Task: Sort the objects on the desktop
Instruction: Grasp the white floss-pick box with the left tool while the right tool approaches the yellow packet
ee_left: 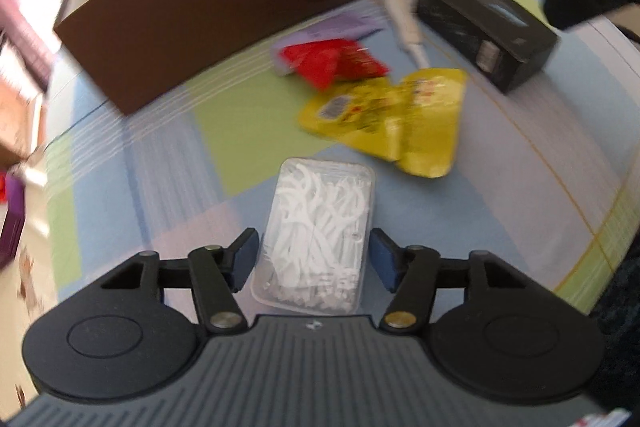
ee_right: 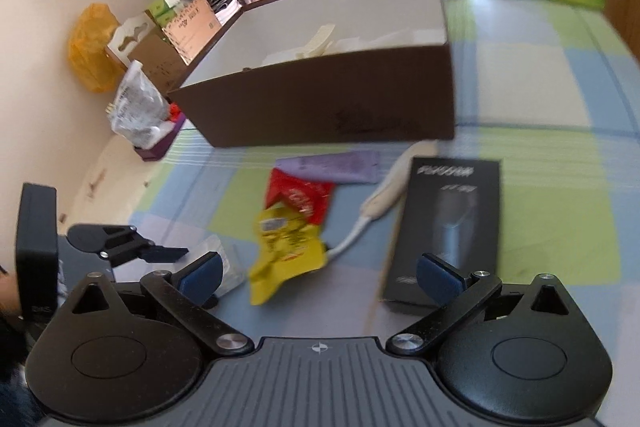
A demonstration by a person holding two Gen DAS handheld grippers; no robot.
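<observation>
Left wrist view. The left gripper [ee_left: 314, 253] straddles a clear floss-pick box [ee_left: 316, 233] lying flat on the checked tablecloth [ee_left: 168, 155]. Its blue pads [ee_left: 246, 255] flank the box's long sides; the left pad looks just at the wall and the right one stands slightly clear, so the jaws are spread about the box, not yet pinching it. At 1 o'clock from the box lies a yellow snack packet [ee_left: 384, 119], at 12 o'clock a red packet [ee_left: 332, 61]; a black shaver carton [ee_left: 484, 31] sits at 2 o'clock and the brown storage box [ee_left: 224, 7] at 11 o'clock. Step judged in hand: grasping the floss-pick box. The next move calls for closing squarely on its walls, then lifting.

Right wrist view. The right gripper [ee_right: 318, 277] hovers spread and empty above the cloth, with the shaver carton at its 1 o'clock and the yellow packet at 12 o'clock.
</observation>
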